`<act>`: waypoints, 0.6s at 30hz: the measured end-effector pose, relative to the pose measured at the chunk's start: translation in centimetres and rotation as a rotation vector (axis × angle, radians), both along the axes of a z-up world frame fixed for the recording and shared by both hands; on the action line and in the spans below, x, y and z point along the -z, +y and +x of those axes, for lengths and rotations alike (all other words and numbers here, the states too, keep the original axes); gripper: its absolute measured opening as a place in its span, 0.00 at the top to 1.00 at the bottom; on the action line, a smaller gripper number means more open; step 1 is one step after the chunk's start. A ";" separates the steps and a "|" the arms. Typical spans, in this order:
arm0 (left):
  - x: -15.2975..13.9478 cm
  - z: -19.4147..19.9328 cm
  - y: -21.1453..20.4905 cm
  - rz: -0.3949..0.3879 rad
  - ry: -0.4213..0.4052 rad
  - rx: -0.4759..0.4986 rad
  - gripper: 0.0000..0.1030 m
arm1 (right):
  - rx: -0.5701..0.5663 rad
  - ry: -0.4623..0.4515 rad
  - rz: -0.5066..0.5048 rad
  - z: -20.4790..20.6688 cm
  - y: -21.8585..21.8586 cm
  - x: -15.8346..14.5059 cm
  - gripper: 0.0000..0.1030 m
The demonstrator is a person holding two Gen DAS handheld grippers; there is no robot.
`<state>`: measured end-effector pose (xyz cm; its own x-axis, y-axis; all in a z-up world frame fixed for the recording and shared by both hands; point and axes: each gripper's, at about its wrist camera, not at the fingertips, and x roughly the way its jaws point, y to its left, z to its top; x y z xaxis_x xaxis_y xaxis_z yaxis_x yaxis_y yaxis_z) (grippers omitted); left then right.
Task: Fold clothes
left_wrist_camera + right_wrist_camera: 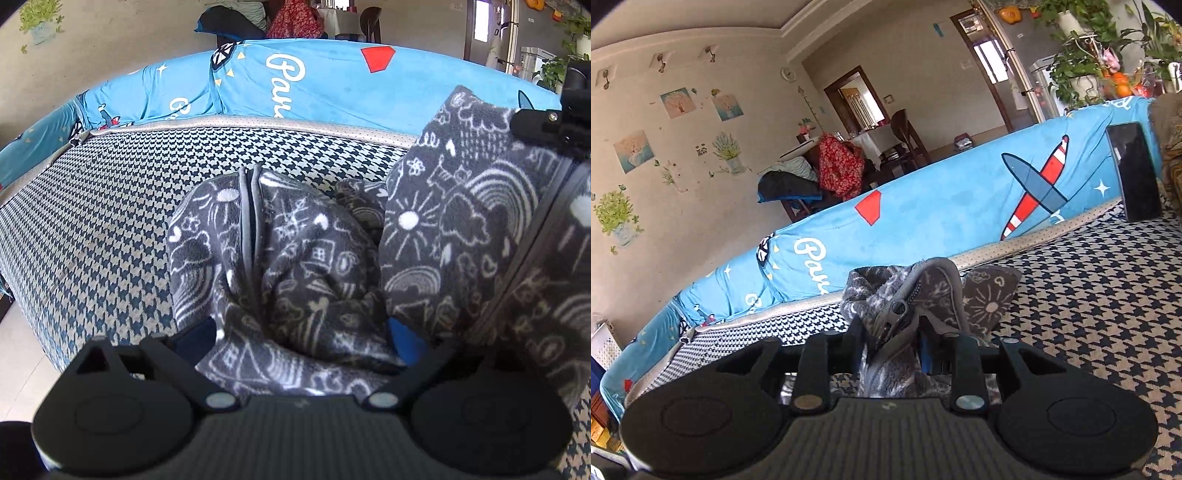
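one dark grey fleece jacket (295, 266) with white doodle print lies bunched on the houndstooth mattress (110, 229), near its far edge by the blue cartoon sheet (332, 85). left gripper (301, 339) pinches a wide fold of it, while right gripper (890, 347) clamps the zipper edge (899, 314), jaws narrow.

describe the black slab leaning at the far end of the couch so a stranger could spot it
Start at the houndstooth seat and follow it to the blue cartoon-print backrest cover. At its far right end, beside the striped airplane print, a phone leans upright. It is the only glossy black rectangle there.
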<state>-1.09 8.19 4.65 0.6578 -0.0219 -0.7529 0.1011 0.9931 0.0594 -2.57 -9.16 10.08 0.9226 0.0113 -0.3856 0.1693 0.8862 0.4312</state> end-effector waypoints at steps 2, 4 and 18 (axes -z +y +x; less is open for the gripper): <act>-0.4 -0.2 0.2 -0.005 -0.024 0.015 0.01 | 0.026 -0.004 -0.002 -0.5 -0.4 -0.1 0.45; -1.0 -0.4 0.3 0.001 -0.066 0.026 0.00 | 0.045 -0.006 0.008 -0.9 -1.1 -0.1 0.41; -3.2 4.0 -0.4 0.038 -0.118 0.169 0.00 | 0.125 0.105 0.119 -1.7 -4.6 1.3 0.27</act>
